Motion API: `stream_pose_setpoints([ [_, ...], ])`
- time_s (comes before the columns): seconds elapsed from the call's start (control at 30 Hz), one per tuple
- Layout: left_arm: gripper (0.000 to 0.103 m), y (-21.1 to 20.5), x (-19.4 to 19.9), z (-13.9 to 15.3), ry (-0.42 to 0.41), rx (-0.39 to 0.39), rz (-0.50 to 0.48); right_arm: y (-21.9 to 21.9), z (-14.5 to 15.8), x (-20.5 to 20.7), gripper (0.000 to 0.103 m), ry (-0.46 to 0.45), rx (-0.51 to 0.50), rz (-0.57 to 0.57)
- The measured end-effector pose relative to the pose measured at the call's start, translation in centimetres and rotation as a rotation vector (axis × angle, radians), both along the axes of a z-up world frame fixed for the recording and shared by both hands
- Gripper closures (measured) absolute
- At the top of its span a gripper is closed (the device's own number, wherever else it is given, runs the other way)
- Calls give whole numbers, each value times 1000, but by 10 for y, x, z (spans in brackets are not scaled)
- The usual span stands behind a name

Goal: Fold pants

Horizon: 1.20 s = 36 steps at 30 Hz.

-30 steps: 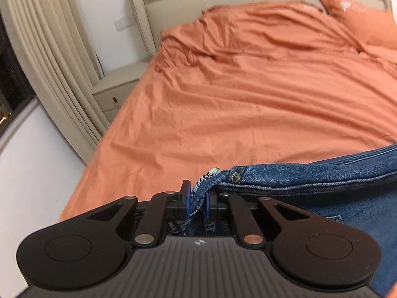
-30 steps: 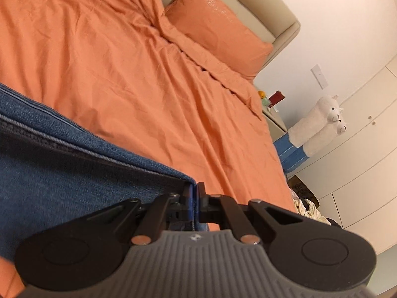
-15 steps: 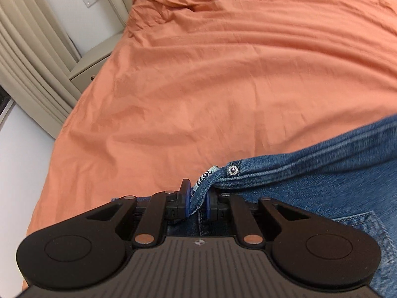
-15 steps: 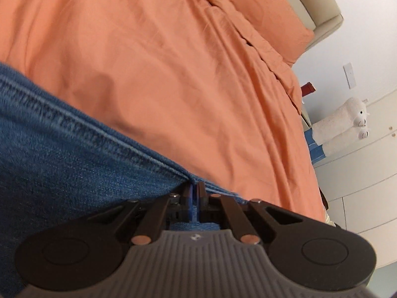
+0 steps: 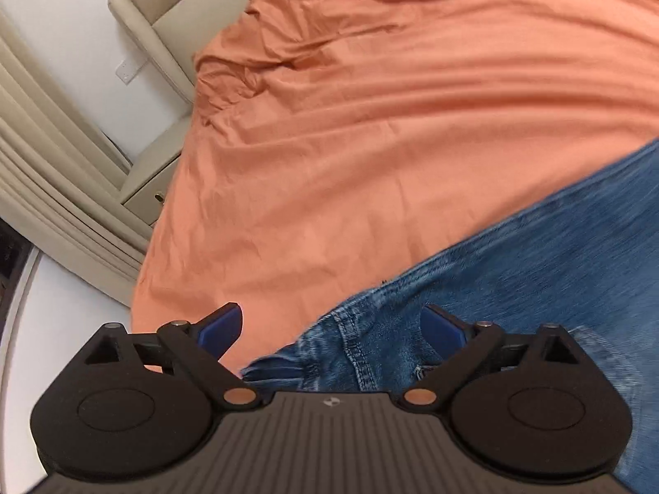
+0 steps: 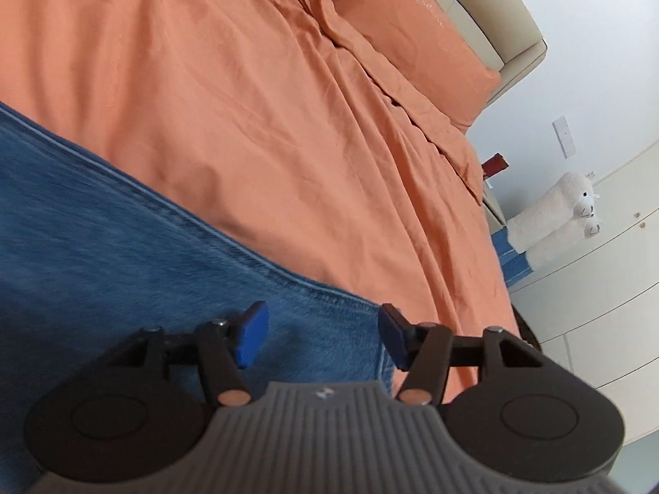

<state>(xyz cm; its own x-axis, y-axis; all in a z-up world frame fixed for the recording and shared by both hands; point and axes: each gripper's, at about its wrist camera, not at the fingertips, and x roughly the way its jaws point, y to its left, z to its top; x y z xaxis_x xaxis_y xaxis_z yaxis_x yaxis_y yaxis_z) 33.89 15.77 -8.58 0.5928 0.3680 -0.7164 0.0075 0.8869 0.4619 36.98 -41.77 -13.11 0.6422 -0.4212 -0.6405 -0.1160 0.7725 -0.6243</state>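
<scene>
Blue denim pants lie flat on the orange bedsheet. In the left wrist view their waistband end sits under my left gripper, which is open with its blue pads spread wide just above the denim. In the right wrist view the pants fill the lower left, their edge running diagonally. My right gripper is open over the pants' corner, holding nothing.
An orange pillow rests against the beige headboard. A nightstand and curtains stand at the bed's left. A white plush alpaca and white cabinets stand at the right.
Both grippers were shut on the jeans, holding them up; they lowered the denim onto the bed, and now both are open and the pants lie released.
</scene>
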Motion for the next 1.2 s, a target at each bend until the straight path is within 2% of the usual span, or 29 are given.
stream_pose_setpoints([
  [0.07, 0, 6, -14, 13, -20, -58, 25, 10, 13, -21, 47, 7, 74, 20],
  [0.13, 0, 19, -32, 23, -44, -151, 84, 23, 23, -46, 47, 12, 160, 37],
  [0.23, 11, 46, -73, 32, -113, -302, 208, 43, 28, -81, 47, 19, 310, 44],
  [0.27, 15, 58, -88, 32, -140, -364, 253, 49, 27, -92, 47, 26, 356, 42],
  [0.37, 15, 98, -132, 26, -210, -604, 403, 69, 19, -128, 47, 24, 483, 40],
  [0.5, 14, 136, -176, -13, -272, -892, 555, 85, 3, -157, 48, -3, 584, 27],
  [0.6, 13, 151, -191, -51, -313, -1090, 641, 82, -4, -163, 48, -19, 666, -36],
  [0.7, 15, 161, -193, -79, -381, -1229, 682, 74, -3, -167, 48, -35, 722, -91],
  [0.73, 19, 163, -192, -85, -406, -1259, 696, 71, -1, -168, 49, -39, 730, -103],
  [0.8, 38, 164, -187, -91, -439, -1284, 698, 62, 3, -166, 54, -44, 723, -119],
  [0.83, 47, 164, -187, -88, -442, -1263, 707, 58, 5, -167, 59, -45, 716, -127],
  [0.87, 58, 162, -183, -83, -436, -1215, 709, 52, 8, -168, 62, -44, 711, -133],
  [0.9, 63, 157, -179, -74, -433, -1152, 686, 46, 11, -170, 63, -45, 703, -142],
  [0.97, 78, 141, -180, -49, -450, -1009, 610, 34, 16, -174, 63, -54, 685, -161],
  [1.03, 80, 126, -182, -18, -474, -910, 548, 20, 20, -178, 65, -66, 668, -192],
  [1.1, 80, 120, -182, -1, -484, -842, 521, 4, 22, -180, 69, -78, 663, -228],
  [1.2, 80, 130, -173, -19, -419, -798, 580, -21, 25, -184, 75, -97, 684, -287],
])
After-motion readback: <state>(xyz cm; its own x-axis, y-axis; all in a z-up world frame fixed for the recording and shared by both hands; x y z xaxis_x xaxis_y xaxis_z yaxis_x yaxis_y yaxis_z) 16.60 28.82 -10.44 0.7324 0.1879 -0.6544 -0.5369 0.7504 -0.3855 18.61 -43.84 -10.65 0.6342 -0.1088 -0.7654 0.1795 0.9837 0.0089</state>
